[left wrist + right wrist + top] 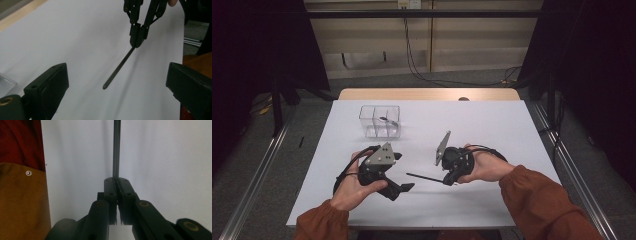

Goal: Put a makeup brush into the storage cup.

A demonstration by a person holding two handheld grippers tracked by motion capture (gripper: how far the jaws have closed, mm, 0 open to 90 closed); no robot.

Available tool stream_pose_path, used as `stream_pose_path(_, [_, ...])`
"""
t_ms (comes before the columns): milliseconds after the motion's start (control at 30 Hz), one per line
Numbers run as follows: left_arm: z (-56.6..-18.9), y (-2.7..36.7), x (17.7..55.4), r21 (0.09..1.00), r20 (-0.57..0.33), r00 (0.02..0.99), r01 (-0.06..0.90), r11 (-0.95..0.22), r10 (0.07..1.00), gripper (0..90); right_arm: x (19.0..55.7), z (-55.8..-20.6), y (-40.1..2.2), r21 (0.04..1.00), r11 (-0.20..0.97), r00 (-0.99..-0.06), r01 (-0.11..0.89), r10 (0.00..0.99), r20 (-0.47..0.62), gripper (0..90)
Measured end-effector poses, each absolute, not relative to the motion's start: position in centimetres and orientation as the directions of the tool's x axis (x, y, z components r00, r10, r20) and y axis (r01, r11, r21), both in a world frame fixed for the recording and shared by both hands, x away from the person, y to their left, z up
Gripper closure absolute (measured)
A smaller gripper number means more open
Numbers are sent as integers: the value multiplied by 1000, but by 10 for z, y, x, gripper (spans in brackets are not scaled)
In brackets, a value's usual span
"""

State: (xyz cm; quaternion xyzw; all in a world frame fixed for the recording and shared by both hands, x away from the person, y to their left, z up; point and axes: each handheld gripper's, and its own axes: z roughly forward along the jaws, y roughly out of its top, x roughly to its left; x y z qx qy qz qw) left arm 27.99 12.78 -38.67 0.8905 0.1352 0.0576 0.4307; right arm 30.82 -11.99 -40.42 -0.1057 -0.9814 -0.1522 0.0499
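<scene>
The right gripper (447, 178) is clenched on one end of a thin dark rod (424, 176), held just above the white tabletop (492, 125) near its front edge. The left gripper (404, 188) waits beside it with jaws spread. With so short a pinch, the rod could pivot or slip if nudged. Its long axis runs nearly level along the front edge, free tip pointing toward the left gripper.
</scene>
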Motion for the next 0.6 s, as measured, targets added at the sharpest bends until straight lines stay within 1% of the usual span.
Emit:
stream_pose_path(67, [-388,124,280,756,-43,960,212,-619,277,44,308,-404,-120,276,935,-972,222,192,131,866])
stream_pose_path(133, [-388,121,280,737,-34,963,204,-645,266,44,308,-404,-119,274,938,-974,214,183,133,866])
stream_pose_path(267, [-390,118,281,738,-25,969,185,-649,248,45,307,-406,-117,260,946,-977,195,164,135,866])
stream_pose_path(433, [-392,113,284,712,-7,976,156,-685,216,71,307,-406,-116,234,953,-976,194,163,148,866])
stream_pose_path(500, [-393,111,286,694,-38,980,166,-700,194,77,308,-407,-116,235,954,-978,185,156,140,866])
stream_pose_path(600, [-395,108,287,679,-53,981,171,-714,184,77,308,-407,-116,225,956,-977,188,158,143,865])
